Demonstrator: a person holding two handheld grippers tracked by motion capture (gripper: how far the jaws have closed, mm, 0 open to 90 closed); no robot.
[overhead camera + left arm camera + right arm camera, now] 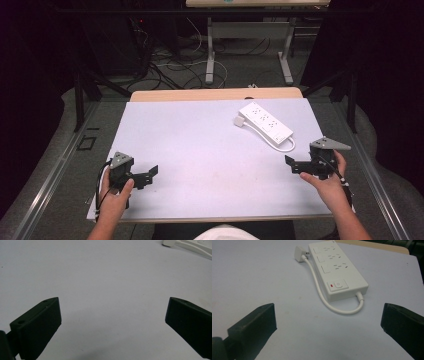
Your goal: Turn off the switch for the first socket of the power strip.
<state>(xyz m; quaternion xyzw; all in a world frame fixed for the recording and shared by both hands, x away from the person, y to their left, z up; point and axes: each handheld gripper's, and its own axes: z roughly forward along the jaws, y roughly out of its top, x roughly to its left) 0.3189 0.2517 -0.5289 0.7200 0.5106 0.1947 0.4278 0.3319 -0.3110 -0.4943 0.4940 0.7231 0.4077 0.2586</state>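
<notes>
The left gripper (112,325) had its two black jaws spread wide apart, with nothing between them but bare white table surface (100,277). The jaws hung just above that surface, in no visible contact with it. In the high view this gripper (145,176) sat near the table's front left corner, held by the person's left hand (116,192), jaws pointing toward the table's middle. A black cable looped from its rear past the wrist.

The right gripper (328,327) likewise had its jaws parted wide, gripping nothing. Ahead of the gap, clear of both jaws, lay a white power strip (337,270). In the high view the right gripper (295,165) was near the table's right edge, held by the right hand (327,182), with a grey three-cornered plate on top.

The power strip (265,122) lay flat on the far right part of the table (200,150), set diagonally, well apart from the left gripper and near the right one. Its face carried three socket groups and, at the end nearest the right gripper, a switch (338,285) with a small red mark beside it. A white cord (329,303) left that end, curved back along the strip's side, and ended in a white plug (300,253) lying on the table just beside the far end.

Beyond the table stood a floor with tangled cables (170,70) and the grey legs of another table (210,50).
</notes>
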